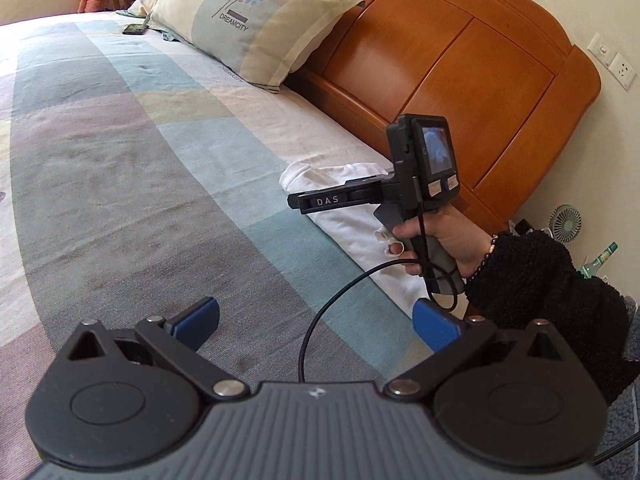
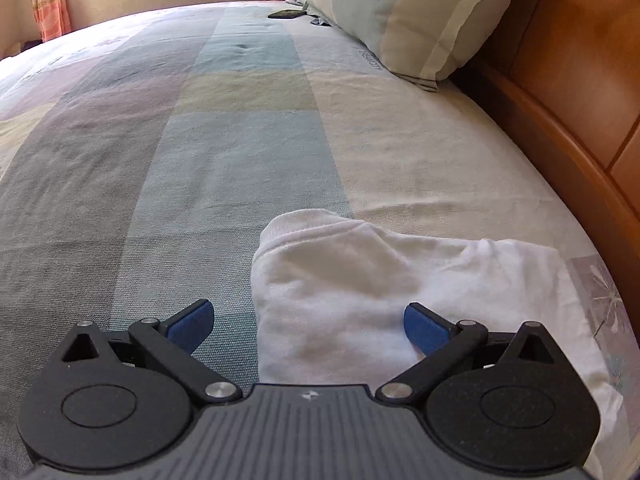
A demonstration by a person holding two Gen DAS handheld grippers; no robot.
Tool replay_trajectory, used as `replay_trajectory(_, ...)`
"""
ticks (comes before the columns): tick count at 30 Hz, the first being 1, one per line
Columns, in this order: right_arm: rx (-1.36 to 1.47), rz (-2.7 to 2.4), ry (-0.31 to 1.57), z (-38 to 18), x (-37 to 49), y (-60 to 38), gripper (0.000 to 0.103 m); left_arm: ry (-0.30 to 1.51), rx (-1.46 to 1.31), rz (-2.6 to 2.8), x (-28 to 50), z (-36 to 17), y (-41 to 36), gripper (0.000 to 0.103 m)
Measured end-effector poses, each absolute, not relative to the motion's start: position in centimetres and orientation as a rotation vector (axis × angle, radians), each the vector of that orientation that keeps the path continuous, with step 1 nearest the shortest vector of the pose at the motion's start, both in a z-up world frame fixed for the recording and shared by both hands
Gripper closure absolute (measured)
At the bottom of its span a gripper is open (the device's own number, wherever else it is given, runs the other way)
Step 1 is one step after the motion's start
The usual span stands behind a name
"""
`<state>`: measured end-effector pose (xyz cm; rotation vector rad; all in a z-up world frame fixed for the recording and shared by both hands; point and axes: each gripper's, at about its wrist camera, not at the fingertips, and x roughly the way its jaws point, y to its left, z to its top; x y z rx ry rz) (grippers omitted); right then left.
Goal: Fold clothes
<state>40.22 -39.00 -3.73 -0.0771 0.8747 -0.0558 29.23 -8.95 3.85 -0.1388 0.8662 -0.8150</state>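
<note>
Lying folded on the striped bedspread (image 2: 168, 152), a white garment (image 2: 360, 288) sat close to the wooden headboard (image 1: 440, 60) at the near end of the bed, its rounded, stitched edge pointing out toward the middle of the mattress. The right gripper (image 2: 308, 326) hung low over that garment with its jaws spread wide and nothing between them; its blue pads (image 2: 424, 328) stood well apart, the right-hand one over the white cloth and the left-hand one over the bare spread just beside the cloth's edge. Whether either pad touched the fabric could not be told.

Seen from the left wrist camera, a hand (image 1: 444, 236) in a black fleece sleeve (image 1: 536, 280) held the right tool by its grip, a small screen at its back facing the lens, a black cable (image 1: 320, 328) looping down from it. The tool's front end reached over the white garment (image 1: 352, 224). The left gripper (image 1: 316, 320) hovered over the bedspread nearer the foot side, also spread wide and empty, its blue pads (image 1: 200, 316) apart, clear of the garment.

A pale pillow (image 1: 248, 16) printed with flowers and the word DREAMCITY leaned against the headboard farther along the bed. A dark phone (image 1: 135, 29) lay flat on the spread just beyond it. A small fan (image 1: 565, 223) and a green bottle (image 1: 600, 258) stood by the wall past the headboard's end.
</note>
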Motion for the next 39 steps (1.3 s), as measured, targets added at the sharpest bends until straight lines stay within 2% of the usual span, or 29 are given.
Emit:
replay_trajectory(4, -0.034, 0.068, 0.753, -1.8, 37.5, -38.4, 0.000, 0.857, -0.139, -0.843, 28.9, 4.5, -10.0, 0.001)
replay_trajectory(8, 0.060, 0.133, 0.856, -3.7, 38.4, -38.7, 0.000, 0.847, -0.108, -0.866, 28.0, 5.1, -11.5, 0.001)
replay_trajectory(15, 0.104, 0.020, 0.776, -0.6, 31.2, -42.0, 0.000, 0.816, -0.047, -0.884, 27.6, 6.1, -14.6, 0.001)
replay_trajectory(22, 0.232, -0.046, 0.866, -4.3, 26.1, -45.9, 0.000, 0.845, 0.003, -0.841, 28.0, 4.9, -18.4, 0.001)
replay_trajectory(28, 0.316, 0.001, 0.779, -2.9, 23.4, -46.3, 0.000, 0.924, 0.105, -0.779, 28.4, 3.8, -21.7, 0.001)
replay_trajectory(39, 0.296, -0.154, 0.828, 0.5, 19.6, -46.7, 0.000, 0.820, 0.200, -0.798, 27.6, 5.5, -26.8, 0.001)
